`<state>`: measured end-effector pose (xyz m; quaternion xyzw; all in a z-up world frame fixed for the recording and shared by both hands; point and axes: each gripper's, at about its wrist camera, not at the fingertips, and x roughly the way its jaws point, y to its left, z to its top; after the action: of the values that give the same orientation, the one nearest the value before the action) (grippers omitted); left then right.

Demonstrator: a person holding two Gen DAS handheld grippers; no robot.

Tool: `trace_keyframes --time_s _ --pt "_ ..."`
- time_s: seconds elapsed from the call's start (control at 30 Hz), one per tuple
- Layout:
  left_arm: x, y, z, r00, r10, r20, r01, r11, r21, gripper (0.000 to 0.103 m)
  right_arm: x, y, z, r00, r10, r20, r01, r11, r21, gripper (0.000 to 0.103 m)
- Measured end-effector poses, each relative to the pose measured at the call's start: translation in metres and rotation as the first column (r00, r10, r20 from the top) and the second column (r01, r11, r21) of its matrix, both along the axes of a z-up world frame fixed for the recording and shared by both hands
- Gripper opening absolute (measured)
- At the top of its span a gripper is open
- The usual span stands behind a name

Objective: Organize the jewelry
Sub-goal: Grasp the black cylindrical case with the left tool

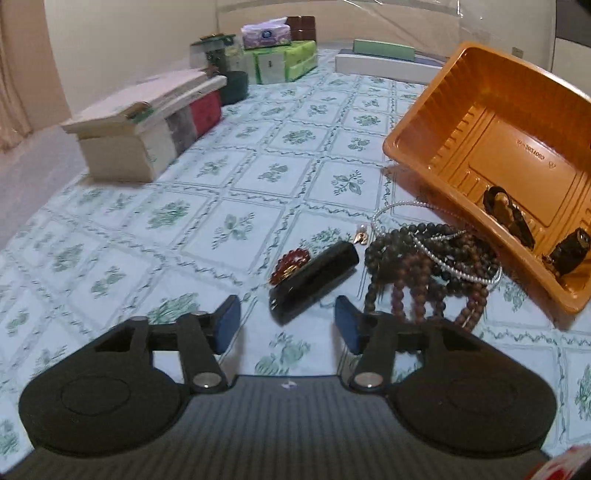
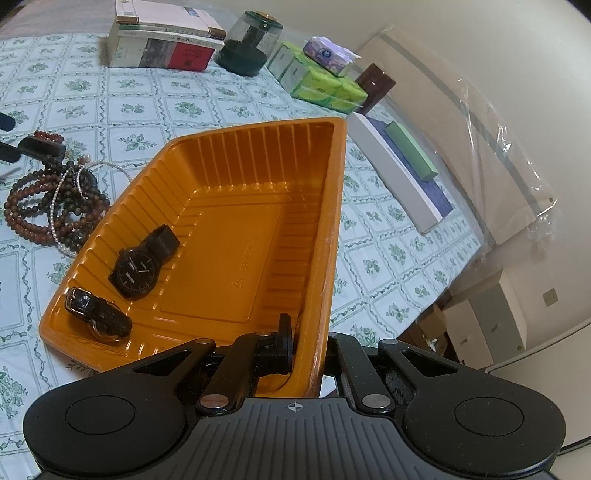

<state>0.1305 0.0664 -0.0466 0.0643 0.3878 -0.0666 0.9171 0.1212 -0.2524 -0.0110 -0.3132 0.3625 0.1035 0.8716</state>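
Nearest, the left gripper (image 1: 287, 325) hovers low over the tablecloth (image 1: 155, 221) with its blue pads (image 1: 228, 325) apart and nothing between them. No earlier state is shown, so only this gap can be told.

Just ahead of the pads lies a black case (image 1: 314, 282), its long axis running diagonally from near left to far right. A red bead bracelet (image 1: 290, 264) touches its left side. Right of the case sits a heap of brown and dark bead strings (image 1: 424, 266) with a thin pearl strand (image 1: 436, 243) looped over it, and a small pendant (image 1: 361, 236) just beside it.

The right gripper (image 2: 306, 354) is clamped on the near wall of the orange tray (image 2: 332, 206), one finger inside and one outside. The tray is tilted, its near-right side raised, its long axis pointing away from the gripper. Moulded writing on its floor is too faint to read. Two watches rest in the low left end: a black-faced watch (image 2: 135, 273) and, nearer, a watch (image 2: 98, 314) on its side with a dark strap.

Farther off stand a stack of books (image 1: 147, 129), a dark jar (image 2: 251, 40), green tissue packs (image 1: 284, 61) under a purple tissue pack (image 1: 266, 35) whose logo is unreadable, a brown tin (image 1: 301, 27), and a flat white box (image 1: 384, 64) bearing a green box (image 1: 382, 50).
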Motion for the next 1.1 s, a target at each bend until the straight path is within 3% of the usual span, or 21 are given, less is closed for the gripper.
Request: trace_keyframes --time_s 0.2,0.47,0.57,0.83,1.1 --pt "0.023 0.003 -0.007 0.999 -0.025 -0.036 0.023 0.998 -0.061 0.055 0.001 0.000 -0.001 1.000 -0.005 -0.001 0.005 1.000 0.000 0.004" --pt "0.021 0.001 -0.009 0.996 -0.043 -0.073 0.039 0.997 -0.062 0.026 0.002 -0.001 -0.002 1.000 -0.007 -0.002 0.007 1.000 -0.002 0.004" --pt "0.005 0.000 -0.005 0.995 -0.049 -0.089 0.043 0.997 -0.063 0.022 0.003 0.000 -0.002 1.000 -0.004 -0.001 0.004 1.000 -0.004 0.004" --pt "-0.038 -0.006 0.001 0.993 -0.055 -0.105 0.052 0.998 -0.033 0.022 0.001 0.002 -0.002 1.000 -0.003 0.003 0.003 1.000 -0.003 0.004" --pt "-0.015 -0.010 -0.004 0.994 -0.064 -0.087 0.063 0.998 -0.012 0.024 0.000 0.001 -0.001 1.000 -0.002 0.003 0.002 1.000 -0.001 0.004"
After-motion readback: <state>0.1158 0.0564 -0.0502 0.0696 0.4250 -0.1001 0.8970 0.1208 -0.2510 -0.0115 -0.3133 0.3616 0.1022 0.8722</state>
